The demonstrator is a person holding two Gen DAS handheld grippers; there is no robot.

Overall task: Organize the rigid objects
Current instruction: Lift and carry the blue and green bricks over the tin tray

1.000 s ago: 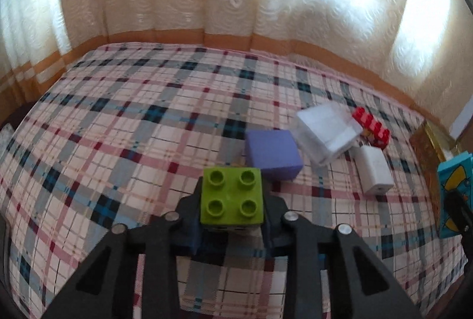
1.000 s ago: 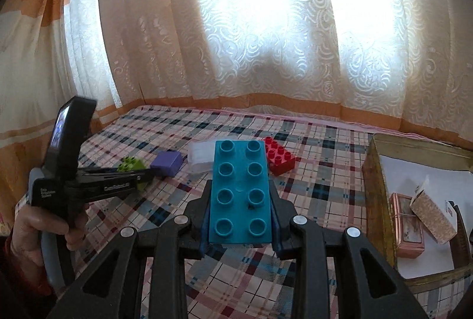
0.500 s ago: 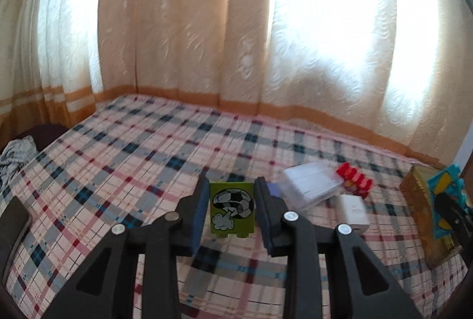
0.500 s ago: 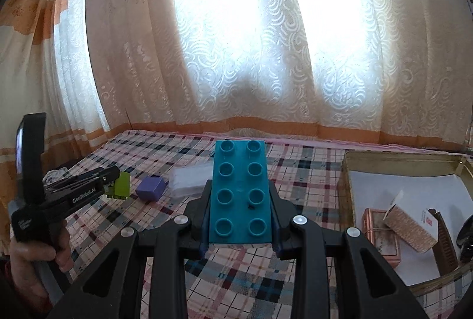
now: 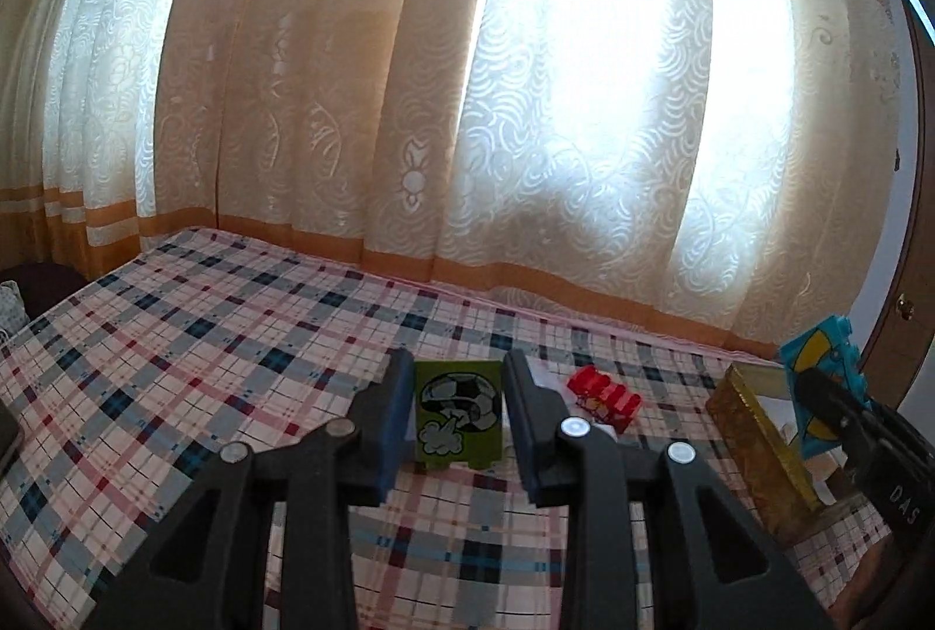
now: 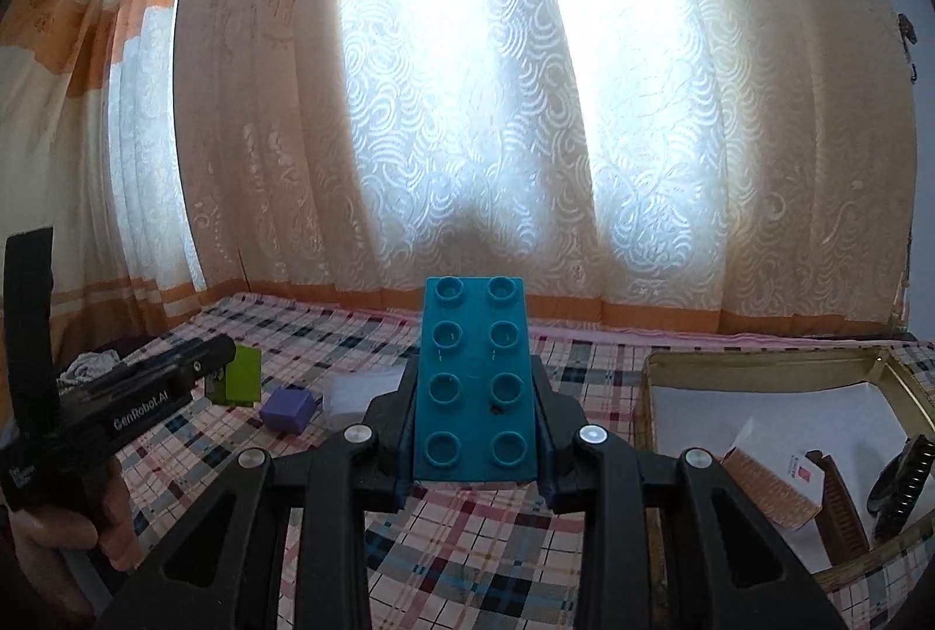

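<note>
My left gripper (image 5: 459,419) is shut on a green brick (image 5: 460,415) with a football picture and holds it above the plaid bed; the brick also shows in the right wrist view (image 6: 241,376). My right gripper (image 6: 474,414) is shut on a teal eight-stud brick (image 6: 474,384), held in the air left of a gold-rimmed box (image 6: 759,358). In the left wrist view the teal brick (image 5: 818,390) is at the far right, over the box (image 5: 754,431). A red brick (image 5: 605,393) lies on the bed.
A purple block (image 6: 287,409) and a clear plastic case (image 6: 350,393) lie on the plaid bed (image 5: 204,349). The box holds a cork-patterned packet (image 6: 771,484), a comb (image 6: 838,507) and a black clip (image 6: 900,472). Curtains (image 5: 467,104) hang behind the bed.
The left gripper lifted the green brick off the bed and tilted level, so its picture side faces the camera. The right gripper rose with the teal brick and moved toward the box.
</note>
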